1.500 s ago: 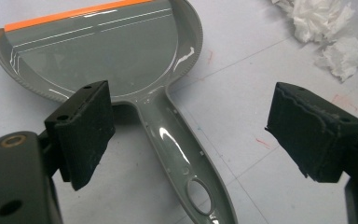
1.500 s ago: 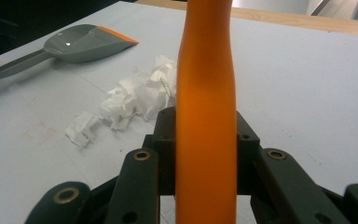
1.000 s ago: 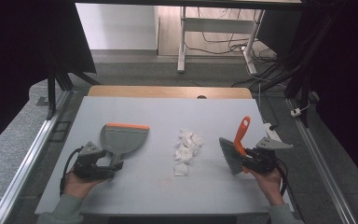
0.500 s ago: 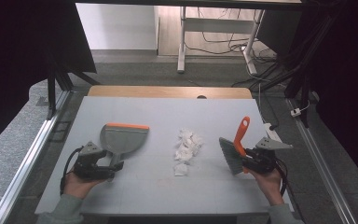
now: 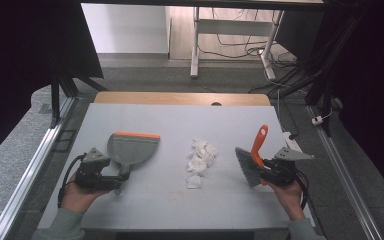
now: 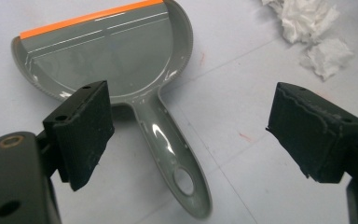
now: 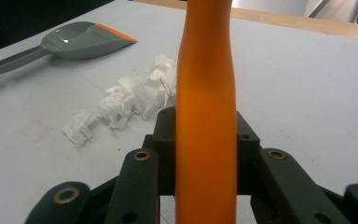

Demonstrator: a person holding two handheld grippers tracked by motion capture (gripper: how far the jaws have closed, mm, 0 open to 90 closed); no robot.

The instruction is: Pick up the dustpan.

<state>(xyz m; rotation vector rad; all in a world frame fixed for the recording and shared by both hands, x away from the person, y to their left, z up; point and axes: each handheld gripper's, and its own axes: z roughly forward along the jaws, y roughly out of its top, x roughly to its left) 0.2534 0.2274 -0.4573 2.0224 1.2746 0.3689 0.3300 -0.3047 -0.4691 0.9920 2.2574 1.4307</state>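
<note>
High view: the dustpan (image 5: 132,150) lies flat on the grey tabletop (image 5: 170,125) at the left, its handle pointing near. The left gripper (image 6: 186,135) hangs over that handle, jaws spread, nothing pinched. At the right, the right gripper (image 5: 267,172) pinches the brush (image 5: 252,160) by its orange handle. Crumpled paper scraps (image 5: 199,159) lie between them, unobstructed.

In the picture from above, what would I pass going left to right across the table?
Left tongs → grey dustpan with its orange edge → pile of crumpled white paper → brush with the orange handle → right tongs, clamped on that handle.
</note>
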